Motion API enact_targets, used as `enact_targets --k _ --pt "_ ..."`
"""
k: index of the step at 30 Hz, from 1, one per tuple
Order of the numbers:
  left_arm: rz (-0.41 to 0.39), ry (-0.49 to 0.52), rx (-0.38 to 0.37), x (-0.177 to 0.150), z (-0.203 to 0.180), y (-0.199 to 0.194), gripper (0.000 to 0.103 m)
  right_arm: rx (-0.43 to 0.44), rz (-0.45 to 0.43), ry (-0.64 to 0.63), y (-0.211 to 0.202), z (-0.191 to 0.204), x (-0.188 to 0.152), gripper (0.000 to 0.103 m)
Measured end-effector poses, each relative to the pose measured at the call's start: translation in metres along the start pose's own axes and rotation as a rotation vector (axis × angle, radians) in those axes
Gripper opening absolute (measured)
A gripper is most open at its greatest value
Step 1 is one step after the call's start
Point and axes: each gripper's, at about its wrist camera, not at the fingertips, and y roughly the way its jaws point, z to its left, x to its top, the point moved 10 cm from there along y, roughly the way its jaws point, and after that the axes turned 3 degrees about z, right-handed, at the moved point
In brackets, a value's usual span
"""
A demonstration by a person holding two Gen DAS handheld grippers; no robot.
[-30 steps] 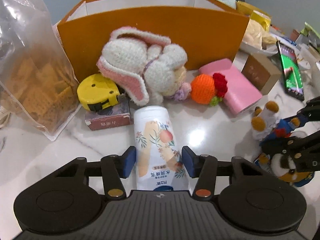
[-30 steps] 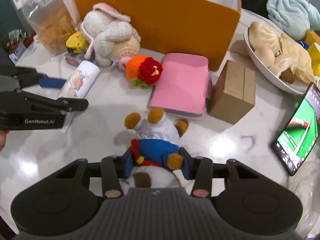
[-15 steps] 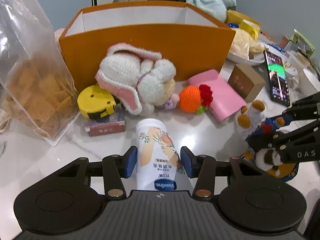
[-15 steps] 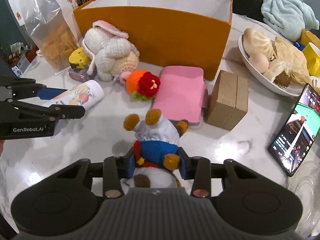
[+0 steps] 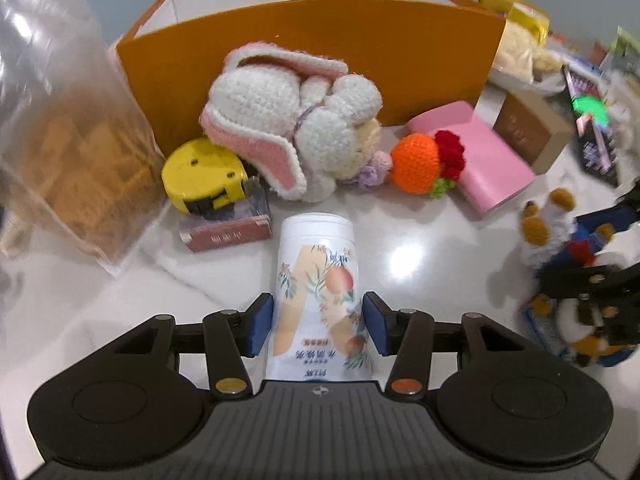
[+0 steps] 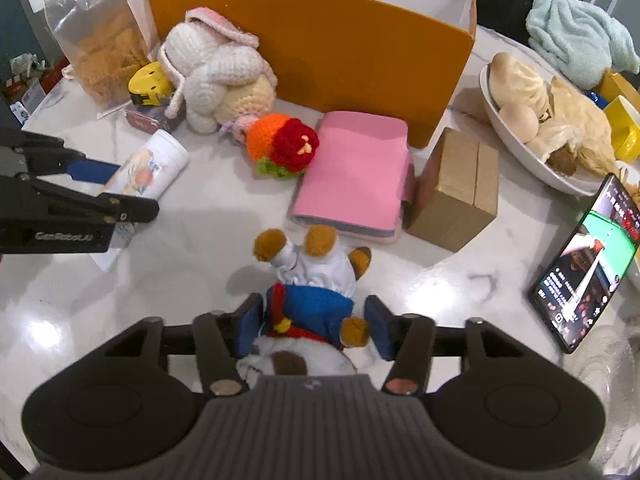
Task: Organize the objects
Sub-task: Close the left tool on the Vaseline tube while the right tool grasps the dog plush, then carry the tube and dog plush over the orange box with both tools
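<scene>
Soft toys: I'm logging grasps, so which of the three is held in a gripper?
The bear in blue, between the right gripper's fingers. The white bunny and orange crochet toy lie untouched by the orange box.

A lived-in home. A glossy white marble surface [image 6: 200,272] holds an orange box [image 6: 320,40]. In front of the box lie crocheted toys [image 6: 216,68]; to its right, a bowl of food [image 6: 548,108], a lit phone [image 6: 588,264] and a crumpled towel [image 6: 576,28] behind.
</scene>
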Motion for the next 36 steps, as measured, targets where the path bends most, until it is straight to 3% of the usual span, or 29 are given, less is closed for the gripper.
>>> enact_targets --k 2,5,6,8,10,12,18,26,36 --pt "-0.007 0.030 0.029 0.004 -0.004 0.002 0.073 -0.001 0.006 0.002 0.001 0.000 -0.001 0.060" --pt "-0.030 0.070 0.065 0.010 -0.009 0.004 0.074 -0.008 0.019 0.002 0.003 -0.001 -0.003 0.060" --pt "-0.033 0.082 0.072 0.011 -0.011 0.004 0.073 -0.009 0.023 0.002 0.004 -0.001 -0.004 0.060" --pt "-0.038 0.090 0.072 0.012 -0.014 0.003 0.051 -0.010 0.026 -0.001 0.004 -0.001 -0.005 0.060" --pt "-0.037 0.100 0.065 0.013 -0.015 0.003 0.052 -0.006 0.028 -0.003 0.004 0.000 -0.006 0.058" --pt "-0.034 0.109 0.057 0.013 -0.015 0.002 0.052 0.018 0.028 0.004 0.004 0.001 -0.006 0.050" --pt "-0.066 0.072 0.004 0.015 -0.011 -0.013 0.051 0.052 -0.004 0.028 -0.003 0.002 -0.002 0.043" --pt "-0.129 0.049 -0.014 0.022 -0.005 -0.037 0.051 0.087 -0.048 0.066 -0.014 0.000 0.004 0.042" --pt "-0.117 0.067 -0.035 0.018 -0.012 -0.038 0.051 0.100 -0.062 0.088 -0.018 -0.003 0.006 0.042"
